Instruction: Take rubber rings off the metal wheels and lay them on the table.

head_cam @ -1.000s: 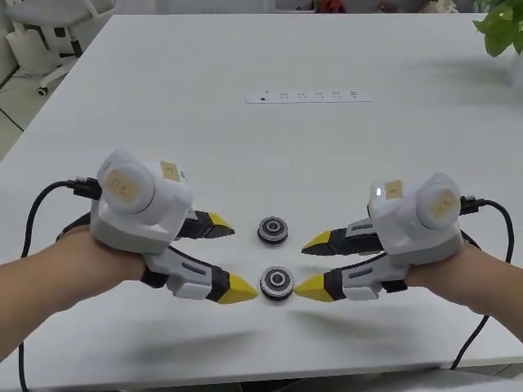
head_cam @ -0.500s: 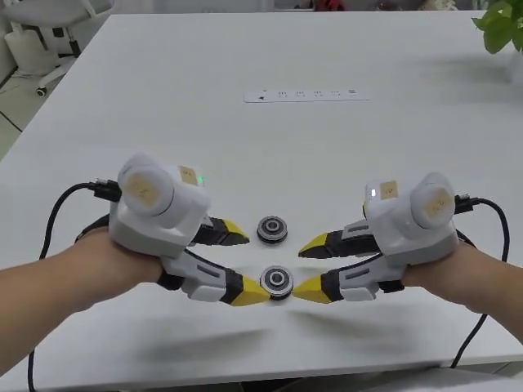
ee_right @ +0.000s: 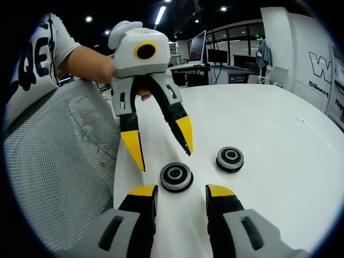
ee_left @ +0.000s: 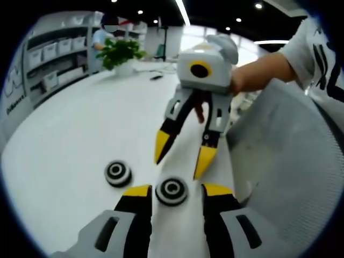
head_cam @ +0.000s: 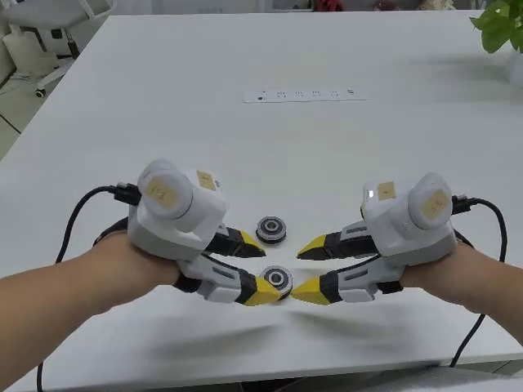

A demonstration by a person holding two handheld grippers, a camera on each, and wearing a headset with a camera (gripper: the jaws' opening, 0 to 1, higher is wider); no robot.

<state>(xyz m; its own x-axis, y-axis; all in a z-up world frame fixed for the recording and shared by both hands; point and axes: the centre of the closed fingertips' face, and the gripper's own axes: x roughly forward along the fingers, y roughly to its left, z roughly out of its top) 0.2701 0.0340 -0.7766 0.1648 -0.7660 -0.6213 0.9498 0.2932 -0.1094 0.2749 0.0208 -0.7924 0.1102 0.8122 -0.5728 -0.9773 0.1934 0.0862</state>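
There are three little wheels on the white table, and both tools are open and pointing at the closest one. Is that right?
Not quite: two wheels, not three. The head view shows a nearer wheel and a farther wheel on the white table. The left tool and right tool are both open, pointing at the closest one.

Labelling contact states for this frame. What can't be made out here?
Head view: a yellow tip of the left gripper overlaps the left edge of the near wheel; contact unclear.
Head view: far wheel too small to separate rubber from metal.
Head view: plant cut off by the top-right corner.
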